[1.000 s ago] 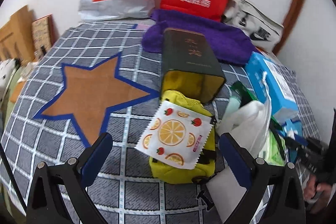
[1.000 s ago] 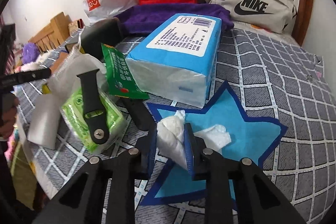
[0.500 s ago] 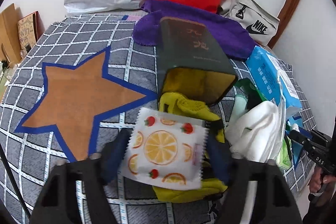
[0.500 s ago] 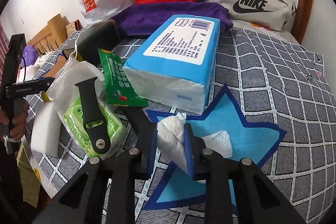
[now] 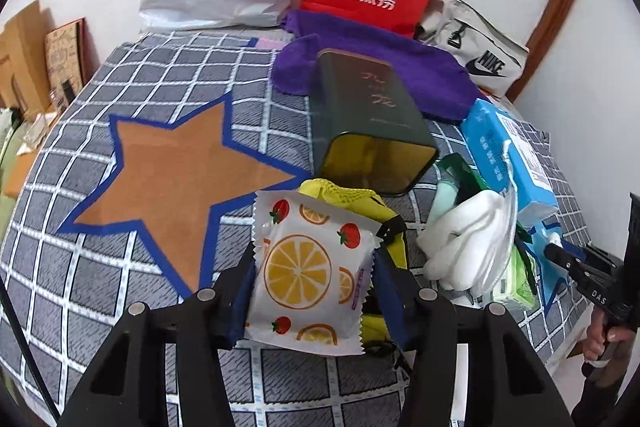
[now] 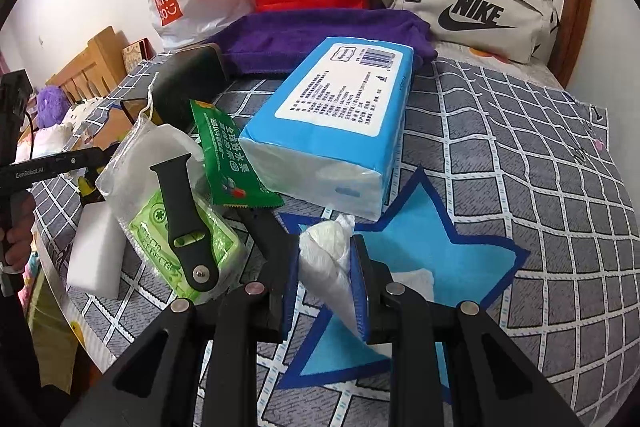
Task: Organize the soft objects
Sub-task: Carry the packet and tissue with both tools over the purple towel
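Since the earlier frame the left gripper (image 5: 314, 277) has been closed from a wide spread onto the fruit-print sachet (image 5: 308, 273), which is now pinched by its side edges between the blue pads. The sachet is held just above the yellow mesh pouch (image 5: 352, 203), which lies directly ahead of the fingers. Beyond the pouch, a dark green tin (image 5: 372, 123) is seen lying on its side with its open mouth toward the gripper. To the left of the gripper, an orange star (image 5: 172, 175) is marked on the checked bedspread (image 5: 72, 291).

The right gripper (image 6: 325, 283) is seen pressed shut on a crumpled white tissue (image 6: 330, 251), held over the blue star (image 6: 440, 255). Just ahead of its fingers lies a blue tissue pack (image 6: 332, 131). To the left of the fingers, a black watch strap (image 6: 182, 215) rests on a green wet-wipe pack (image 6: 160, 243).
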### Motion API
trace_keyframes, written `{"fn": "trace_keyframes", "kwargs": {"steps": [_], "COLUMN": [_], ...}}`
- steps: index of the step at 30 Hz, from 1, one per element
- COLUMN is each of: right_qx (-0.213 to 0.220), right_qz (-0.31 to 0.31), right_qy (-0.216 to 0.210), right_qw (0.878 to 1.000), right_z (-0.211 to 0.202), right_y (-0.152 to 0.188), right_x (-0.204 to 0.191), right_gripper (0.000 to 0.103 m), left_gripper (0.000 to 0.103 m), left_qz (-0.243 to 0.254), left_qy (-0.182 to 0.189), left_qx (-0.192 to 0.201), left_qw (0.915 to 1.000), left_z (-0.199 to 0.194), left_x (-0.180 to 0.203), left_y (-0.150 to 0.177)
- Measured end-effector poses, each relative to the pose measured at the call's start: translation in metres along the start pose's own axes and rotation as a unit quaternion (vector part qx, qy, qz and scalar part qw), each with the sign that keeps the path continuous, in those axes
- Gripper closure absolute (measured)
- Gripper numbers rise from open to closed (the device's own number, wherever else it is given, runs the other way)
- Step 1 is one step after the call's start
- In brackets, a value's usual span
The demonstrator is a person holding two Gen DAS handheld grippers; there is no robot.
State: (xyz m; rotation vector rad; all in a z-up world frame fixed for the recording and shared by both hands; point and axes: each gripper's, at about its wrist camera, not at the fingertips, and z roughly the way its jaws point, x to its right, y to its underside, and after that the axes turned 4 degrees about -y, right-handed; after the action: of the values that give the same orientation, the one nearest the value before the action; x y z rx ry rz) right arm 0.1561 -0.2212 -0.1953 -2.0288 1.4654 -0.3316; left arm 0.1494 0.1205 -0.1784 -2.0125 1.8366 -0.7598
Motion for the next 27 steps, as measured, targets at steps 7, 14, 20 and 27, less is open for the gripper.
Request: {"fn": "trace_keyframes", "kwargs": {"steps": [7,14,20,27], "right_qx": [0.006,0.032,0.057,0.070], "right_qz": [0.006,0.012,0.009,0.002], "right_qy": [0.002,-0.007,-0.015,-0.025], "right_qw": [1.000,0.999,0.998,0.997], "right_z": [-0.012,-0.036,-0.054,-0.056], "right_y": [-0.001,-0.017,-0.048,-0.094], "right_x": [-0.001,-0.003,-0.007,-0.008], "right_gripper": [0.079,0.079,0.079,0.079], "left_gripper": [0.052,0.052,0.052,0.052], "left_qz": [0.003,-0.012,-0.044,-0.045], "left_qy": [-0.001,-0.008,-0.017,-0.034], "left_qx": [0.024,0.040,0.033,0.036], "left_qw": [0.9997,0.9991,0.9984,0.9977], "left_z": [-0.023,-0.044,-0.045,-0.046], "left_x": [0.002,0.006,0.010,0.022], "left_y": [-0.002,-0.021,-0.044,-0.078]}}
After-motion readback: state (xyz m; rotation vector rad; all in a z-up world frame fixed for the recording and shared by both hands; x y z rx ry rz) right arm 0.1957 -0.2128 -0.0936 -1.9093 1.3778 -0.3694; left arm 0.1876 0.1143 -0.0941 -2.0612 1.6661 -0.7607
